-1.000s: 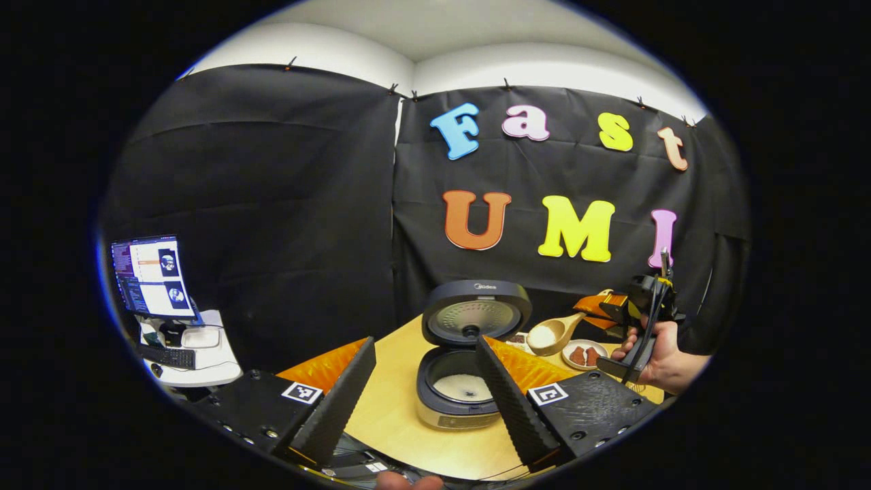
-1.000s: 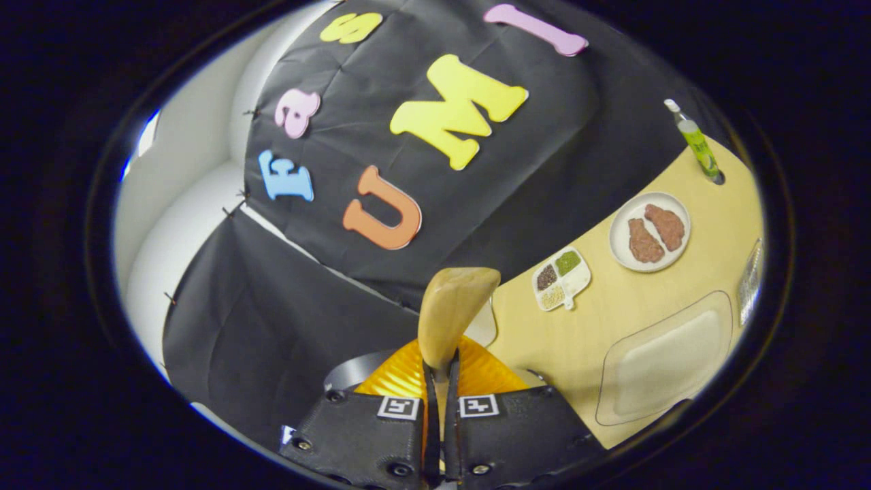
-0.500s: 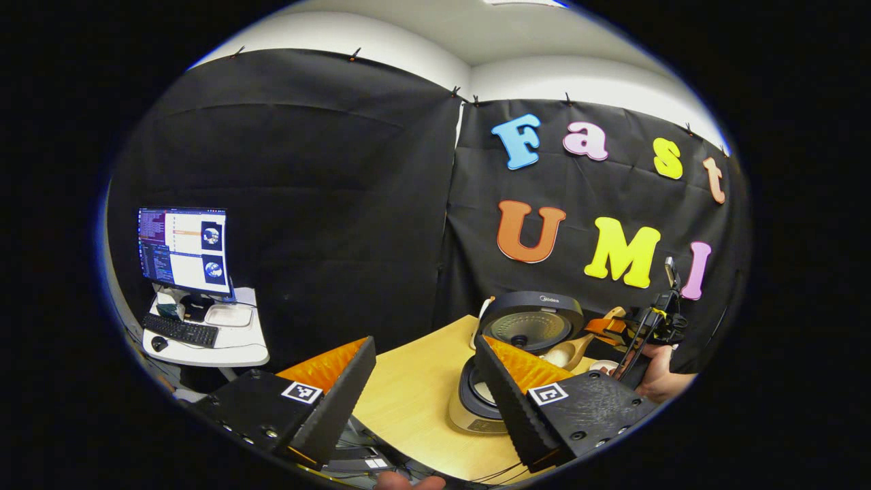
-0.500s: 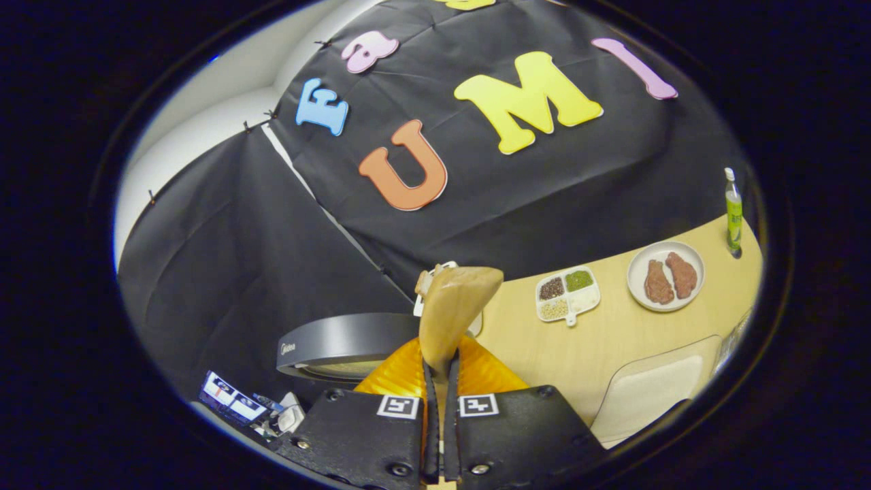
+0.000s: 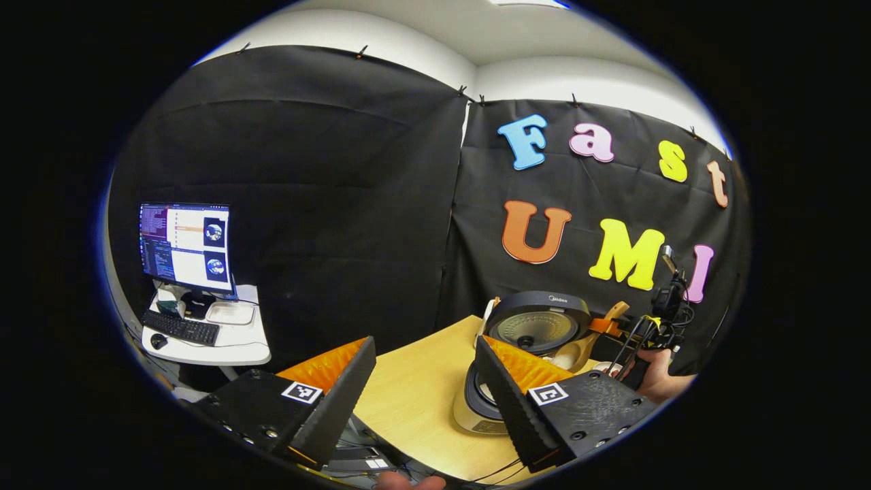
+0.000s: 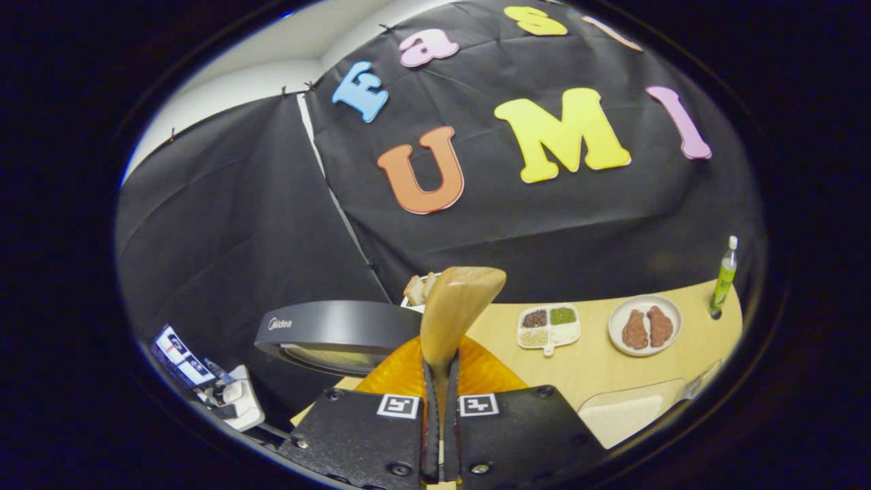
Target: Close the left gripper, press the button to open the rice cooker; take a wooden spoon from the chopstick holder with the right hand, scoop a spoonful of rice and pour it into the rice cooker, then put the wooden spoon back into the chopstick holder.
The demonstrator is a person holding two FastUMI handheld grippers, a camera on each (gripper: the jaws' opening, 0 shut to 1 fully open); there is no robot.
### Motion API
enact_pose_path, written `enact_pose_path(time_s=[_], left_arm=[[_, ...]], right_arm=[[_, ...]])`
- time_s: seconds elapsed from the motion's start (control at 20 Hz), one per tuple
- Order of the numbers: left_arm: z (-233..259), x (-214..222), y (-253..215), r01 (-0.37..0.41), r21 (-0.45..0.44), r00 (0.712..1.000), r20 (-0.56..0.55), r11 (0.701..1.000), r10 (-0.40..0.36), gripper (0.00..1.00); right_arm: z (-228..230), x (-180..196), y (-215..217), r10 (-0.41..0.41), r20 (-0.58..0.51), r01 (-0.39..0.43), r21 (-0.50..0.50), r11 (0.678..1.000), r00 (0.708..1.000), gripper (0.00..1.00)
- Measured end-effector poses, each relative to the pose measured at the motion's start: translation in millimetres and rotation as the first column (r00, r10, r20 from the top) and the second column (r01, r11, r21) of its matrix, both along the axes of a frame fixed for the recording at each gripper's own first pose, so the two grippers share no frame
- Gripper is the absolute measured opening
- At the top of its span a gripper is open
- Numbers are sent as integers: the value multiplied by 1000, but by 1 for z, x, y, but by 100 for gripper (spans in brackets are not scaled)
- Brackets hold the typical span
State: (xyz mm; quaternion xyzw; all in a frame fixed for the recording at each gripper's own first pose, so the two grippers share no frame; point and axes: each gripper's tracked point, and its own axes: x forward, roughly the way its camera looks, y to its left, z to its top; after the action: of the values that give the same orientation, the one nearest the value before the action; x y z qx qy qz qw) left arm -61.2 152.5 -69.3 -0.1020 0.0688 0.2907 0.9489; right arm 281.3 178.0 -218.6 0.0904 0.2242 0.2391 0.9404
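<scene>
A: Since half a second ago the right gripper view has levelled out; the rice cooker [image 6: 337,335] lid now sits lower left of the fingers and more of the table [image 6: 599,364] shows on their right.

B: Right gripper [image 6: 439,435] state?

A: Fingers pressed together on the handle of the wooden spoon [image 6: 454,309], whose bowl rises straight above the fingertips.

B: Table contents?

A: Right of the fingers: divided dish [image 6: 548,326], plate of meat [image 6: 645,325], green bottle [image 6: 723,275] farther right by the black cloth wall.

B: Left gripper [image 5: 425,398]?

A: Fingers spread, holding nothing. Light wood table [image 5: 408,401] between them; cooker [image 5: 527,354], lid up, just behind the right finger. A monitor [image 5: 185,246] and keyboard [image 5: 180,329] on a small white stand far left.
</scene>
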Motion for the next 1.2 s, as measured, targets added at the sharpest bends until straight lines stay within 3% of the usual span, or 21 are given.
enact_pose_path(time_s=[0.5, 0.75, 0.95, 1.2], left_arm=[[-5, -4, 5, 20, 22, 1000, 3, 1000, -20, 95], [-5, -7, 9, 36, 32, 999, 3, 999, -36, 95], [-8, -9, 14, 44, 25, 999, 8, 999, -44, 95], [-5, -6, 17, 60, 31, 998, 18, 998, -60, 95]], right_arm=[[25, -25, 23, 60, 184, -32, -150, 988, 981, 8], [31, -44, 48, 166, 282, -89, -268, 959, 945, 8], [35, -59, 67, 282, 357, -124, -404, 906, 891, 8], [41, -69, 72, 318, 375, -140, -431, 892, 871, 8]])
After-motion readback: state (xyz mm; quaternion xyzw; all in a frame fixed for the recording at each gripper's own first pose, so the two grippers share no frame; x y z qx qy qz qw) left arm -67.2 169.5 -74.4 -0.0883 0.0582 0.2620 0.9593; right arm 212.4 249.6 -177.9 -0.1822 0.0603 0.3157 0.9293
